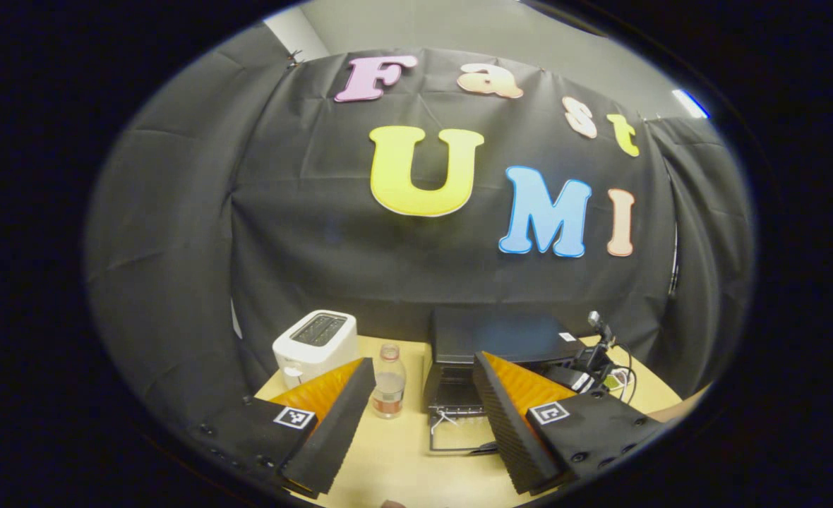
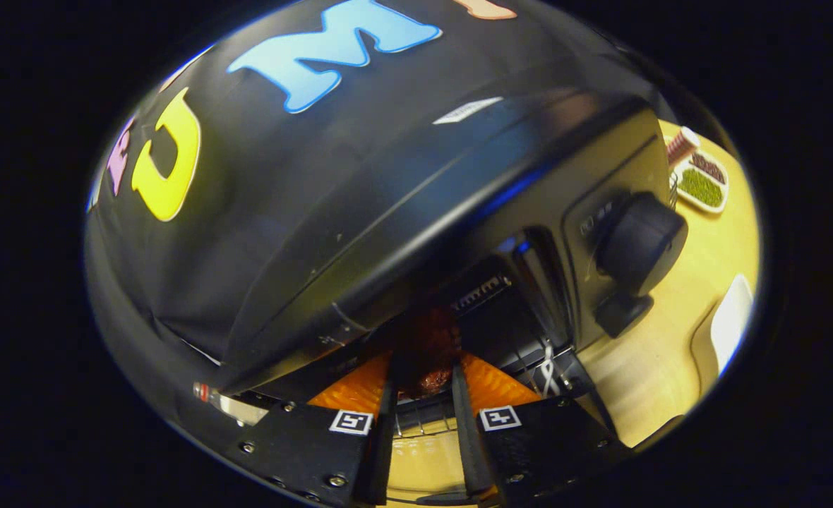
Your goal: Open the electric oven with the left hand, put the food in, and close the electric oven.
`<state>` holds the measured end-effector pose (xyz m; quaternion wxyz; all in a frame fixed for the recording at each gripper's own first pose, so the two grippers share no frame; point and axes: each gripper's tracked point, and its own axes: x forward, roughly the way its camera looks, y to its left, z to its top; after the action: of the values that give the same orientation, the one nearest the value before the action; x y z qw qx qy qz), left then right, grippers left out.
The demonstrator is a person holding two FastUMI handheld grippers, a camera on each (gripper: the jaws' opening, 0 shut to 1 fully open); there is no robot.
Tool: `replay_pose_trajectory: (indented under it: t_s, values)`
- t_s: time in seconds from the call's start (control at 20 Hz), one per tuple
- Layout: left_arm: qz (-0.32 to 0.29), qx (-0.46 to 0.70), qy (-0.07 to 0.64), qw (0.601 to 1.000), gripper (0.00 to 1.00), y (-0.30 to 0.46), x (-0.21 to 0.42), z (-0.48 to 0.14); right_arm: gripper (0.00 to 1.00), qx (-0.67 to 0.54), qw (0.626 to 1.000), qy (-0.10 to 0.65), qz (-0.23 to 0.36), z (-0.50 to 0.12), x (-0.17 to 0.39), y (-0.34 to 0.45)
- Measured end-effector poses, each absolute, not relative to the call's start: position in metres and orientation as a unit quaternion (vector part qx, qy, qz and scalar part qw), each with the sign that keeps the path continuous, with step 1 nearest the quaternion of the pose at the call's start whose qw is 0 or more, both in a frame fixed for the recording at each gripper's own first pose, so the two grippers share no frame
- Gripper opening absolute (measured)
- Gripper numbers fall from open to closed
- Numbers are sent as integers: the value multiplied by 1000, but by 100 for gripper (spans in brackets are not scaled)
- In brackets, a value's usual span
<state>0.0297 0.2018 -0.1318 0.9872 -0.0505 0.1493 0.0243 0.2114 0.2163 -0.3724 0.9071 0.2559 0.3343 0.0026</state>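
The electric oven (image 1: 501, 339) sits at the back of the tabletop (image 1: 402, 466) with its door (image 1: 459, 432) dropped flat, so the opening step looks done and the loading step is in hand. In the right gripper view the right gripper (image 2: 422, 384) is at the oven's mouth, just under the top edge, with its jaws narrow and closed on the food (image 2: 427, 353), a dark reddish-brown piece held between both fingers above the wire rack (image 2: 423, 422). To do this well, I judge the piece should go in level and low enough to clear the upper lip, be set squarely on the rack well inside the mouth, and be released only once it rests there; then the jaws should back straight out so nothing is dragged along. The left gripper (image 1: 423, 406) hangs back over the tabletop's near side with its jaws wide and holding nothing, well placed to lift the door afterwards. By count: one oven, one piece of food, one white toaster (image 1: 315, 346), one clear bottle (image 1: 389, 381) just beside the oven's left side, one large control knob (image 2: 641, 243) on the oven's front, and one small dish of green bits (image 2: 702, 188) farther along the tabletop.
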Motion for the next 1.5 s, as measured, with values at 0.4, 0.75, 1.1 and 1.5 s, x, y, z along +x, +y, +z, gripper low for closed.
replay_pose_trajectory:
  t_s: [0.4, 0.75, 1.1, 1.5]
  values:
    - [4, -55, 144, 988, 100, 159, 31, -131, 55, 144, 938, 313, 26, -339, 170, 178]
    - [-32, -41, 120, 991, 95, 110, 49, -115, 55, 18, 978, 206, 41, -240, 105, 117]
    - [-71, -37, 103, 991, 95, 47, 48, -102, 54, -1, 994, 107, 31, -133, 56, 66]
    - [-83, -28, 96, 991, 94, 11, 47, -92, 84, 17, 997, 68, 10, -93, 25, 31]
